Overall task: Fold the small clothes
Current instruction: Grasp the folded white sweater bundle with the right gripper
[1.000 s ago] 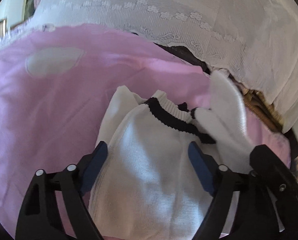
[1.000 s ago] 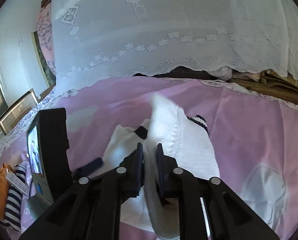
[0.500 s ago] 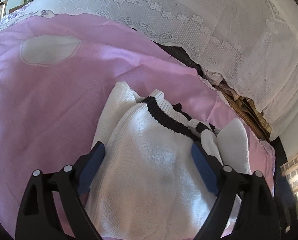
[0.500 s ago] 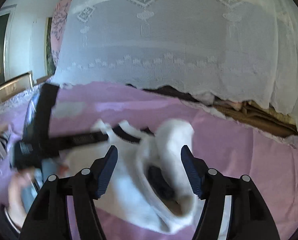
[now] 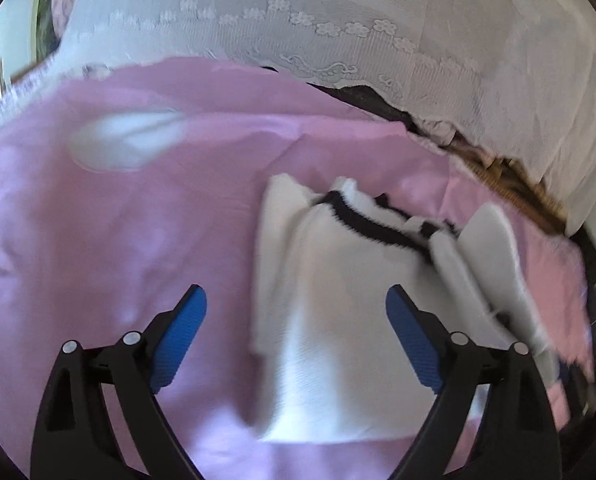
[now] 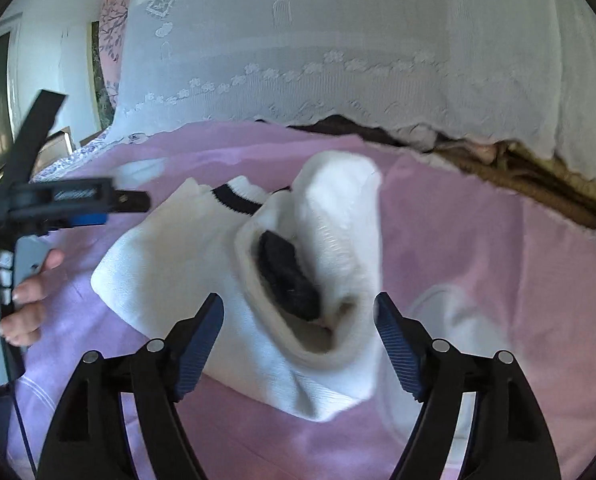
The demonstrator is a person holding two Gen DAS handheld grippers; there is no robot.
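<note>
Both claws wide open, holding nothing. Left gripper [image 5: 296,320] hovers over the pink sheet [image 5: 118,240], its right finger above the sweater [image 5: 337,320], left finger over bare sheet. Right gripper [image 6: 299,330] sits just short of the sweater [image 6: 170,264]; a folded-over sleeve [image 6: 341,216] stands up between its fingers. Sweater lies on the sheet, black-trimmed collar toward the lace cloth [image 6: 337,40].
</note>
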